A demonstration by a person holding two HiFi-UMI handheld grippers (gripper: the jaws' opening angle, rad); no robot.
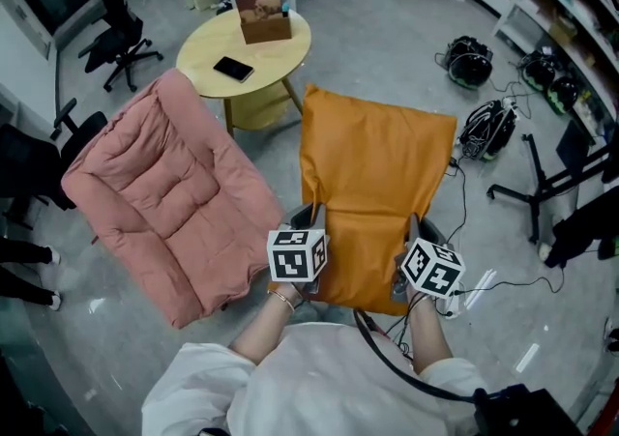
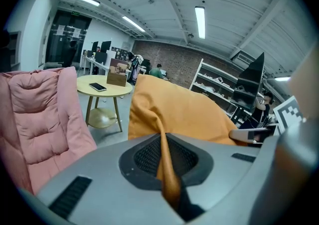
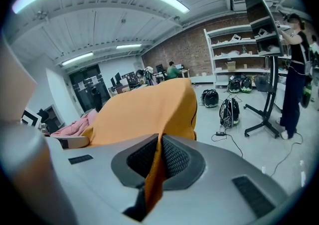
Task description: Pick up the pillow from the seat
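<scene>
A: Surface and room?
B: Grey floor [image 1: 387, 28], open beyond; pink seat [image 1: 164, 192] left, round table [image 1: 261, 52] behind, cables [image 1: 484, 130] right.
A: Pillow?
B: Orange pillow [image 1: 372, 183], beside the seat; left gripper [image 1: 309, 214] and right gripper [image 1: 418, 227] each clamp its near edge.

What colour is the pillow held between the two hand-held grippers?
The pillow is plain orange, with no pattern. The head view shows it best.
</scene>
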